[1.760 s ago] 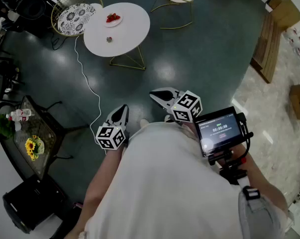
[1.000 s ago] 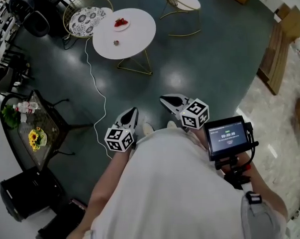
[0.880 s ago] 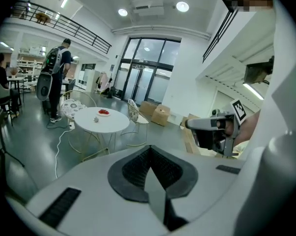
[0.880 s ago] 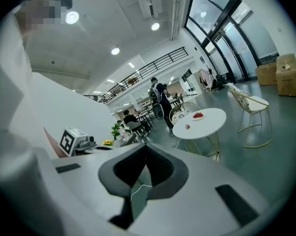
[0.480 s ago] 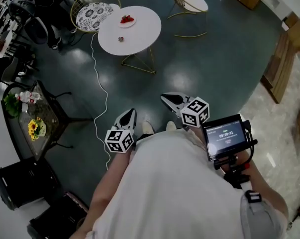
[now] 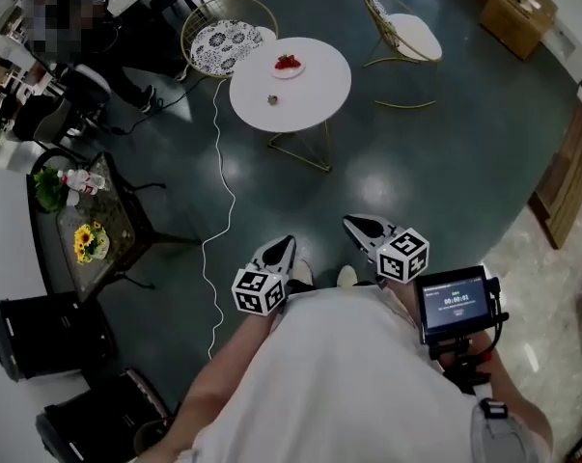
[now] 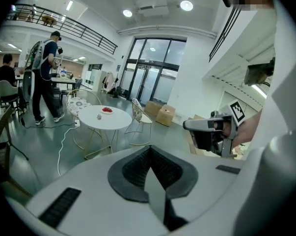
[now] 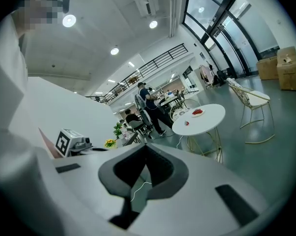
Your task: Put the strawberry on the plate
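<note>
Dark glossy floor (image 6: 445, 143), round white table (image 6: 315, 95) well ahead, left gripper (image 6: 289, 240) and right gripper (image 6: 351, 223) close to the person's body — both jaws closed, empty — plate (image 6: 289, 65) of red fruit by the table's far edge, strawberry (image 6: 271, 98) on bare tabletop near its left edge.

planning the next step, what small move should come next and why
Probably step toward the table: the strawberry lies on it beside the plate, far beyond the left tongs and right tongs, both shut and empty.
</note>
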A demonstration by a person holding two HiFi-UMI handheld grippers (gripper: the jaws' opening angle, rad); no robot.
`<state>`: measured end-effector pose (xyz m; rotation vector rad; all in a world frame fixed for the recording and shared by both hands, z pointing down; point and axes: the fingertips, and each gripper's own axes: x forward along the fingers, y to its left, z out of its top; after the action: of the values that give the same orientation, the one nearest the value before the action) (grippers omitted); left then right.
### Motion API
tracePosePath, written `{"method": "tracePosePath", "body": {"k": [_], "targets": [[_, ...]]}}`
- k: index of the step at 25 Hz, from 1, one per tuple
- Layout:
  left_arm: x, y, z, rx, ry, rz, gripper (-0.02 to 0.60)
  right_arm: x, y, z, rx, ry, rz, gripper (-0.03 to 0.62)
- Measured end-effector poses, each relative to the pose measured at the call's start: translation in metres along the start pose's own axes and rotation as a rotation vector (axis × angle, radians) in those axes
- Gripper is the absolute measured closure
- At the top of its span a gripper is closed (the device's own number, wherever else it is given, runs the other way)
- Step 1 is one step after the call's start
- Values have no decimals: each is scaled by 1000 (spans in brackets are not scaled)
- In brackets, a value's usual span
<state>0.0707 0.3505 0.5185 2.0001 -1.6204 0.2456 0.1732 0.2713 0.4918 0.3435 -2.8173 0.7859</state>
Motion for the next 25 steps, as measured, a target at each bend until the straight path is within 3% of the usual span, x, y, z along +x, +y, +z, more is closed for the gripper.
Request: {"method": "tracePosePath", "body": {"k": [10,25], "targets": [[0,3,10,35,-7,0,575,5,1,3,-12,-13,12,588],[-11,5,7,24,-25,40,575,6,3,-7,-16,7,30,588]]}}
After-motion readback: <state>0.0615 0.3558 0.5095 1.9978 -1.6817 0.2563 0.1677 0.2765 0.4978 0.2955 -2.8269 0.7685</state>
